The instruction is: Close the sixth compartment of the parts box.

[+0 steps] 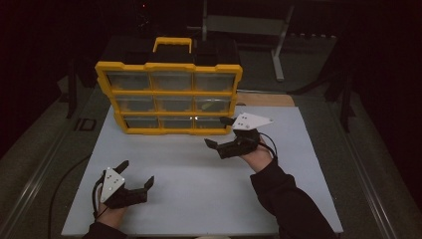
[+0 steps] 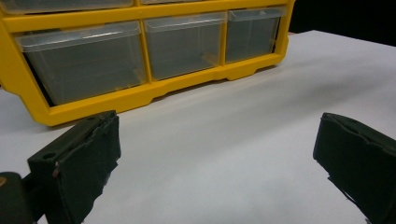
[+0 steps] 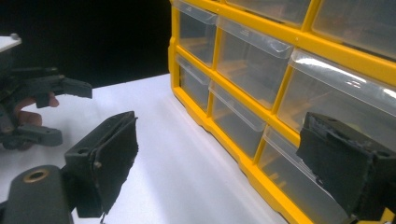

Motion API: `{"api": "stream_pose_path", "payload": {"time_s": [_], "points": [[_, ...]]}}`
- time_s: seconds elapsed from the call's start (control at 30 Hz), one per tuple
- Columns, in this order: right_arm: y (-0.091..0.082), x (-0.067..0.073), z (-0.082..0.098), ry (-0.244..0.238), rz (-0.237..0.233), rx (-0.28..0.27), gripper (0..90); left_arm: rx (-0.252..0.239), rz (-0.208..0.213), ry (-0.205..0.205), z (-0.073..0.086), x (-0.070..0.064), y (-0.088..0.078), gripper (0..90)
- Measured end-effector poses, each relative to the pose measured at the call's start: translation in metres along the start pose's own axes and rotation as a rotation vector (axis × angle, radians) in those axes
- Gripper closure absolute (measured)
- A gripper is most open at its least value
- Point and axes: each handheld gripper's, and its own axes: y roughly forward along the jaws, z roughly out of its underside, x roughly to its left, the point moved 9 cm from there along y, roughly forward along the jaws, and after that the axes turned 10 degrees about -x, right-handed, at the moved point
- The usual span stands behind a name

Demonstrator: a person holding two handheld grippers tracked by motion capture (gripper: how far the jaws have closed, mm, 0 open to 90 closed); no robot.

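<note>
From the high view, the yellow drawer cabinet stands upright at the far side of the white board, the right gripper spread wide just beside its bottom-right drawer and the left gripper open, well apart near the front edge. The left gripper view has its jaws wide over bare board, the cabinet's bottom row ahead. In the right gripper view one pad overlaps the bottom drawer's clear front; closing here might miss the thin lip, or a pull could drag the unsteadied cabinet forward.

No readable text, label, brand or number stands on the yellow plastic drawer cabinet with clear drawers (its drawer fronts are plain), nor on the white tabletop before it.
</note>
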Motion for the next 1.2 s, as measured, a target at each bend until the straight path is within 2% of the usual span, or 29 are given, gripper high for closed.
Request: {"api": "stream_pose_path", "payload": {"time_s": [0.2,0.43,0.7,0.87,1.0,1.2], "points": [[-0.015,0.001,0.003,-0.011,-0.006,-0.014,12.0,0.001,0.001,0.002,0.0,0.0,0.0,1.6],[-0.032,0.002,0.016,-0.021,-0.023,-0.004,12.0,0.001,0.0,-0.001,0.0,-0.001,0.0,1.6],[-0.049,0.005,0.037,0.005,-0.061,0.009,12.0,0.002,0.0,0.0,0.0,-0.001,0.0,1.6],[-0.058,0.008,0.054,0.037,-0.082,0.029,12.0,0.004,0.001,0.002,0.001,-0.001,0.001,1.6],[-0.065,0.008,0.066,0.06,-0.088,0.029,12.0,0.004,0.002,0.002,0.001,-0.001,0.001,1.6],[-0.076,0.007,0.082,0.067,-0.09,0.027,12.0,0.006,0.002,0.003,0.001,-0.001,0.001,1.6]]}}
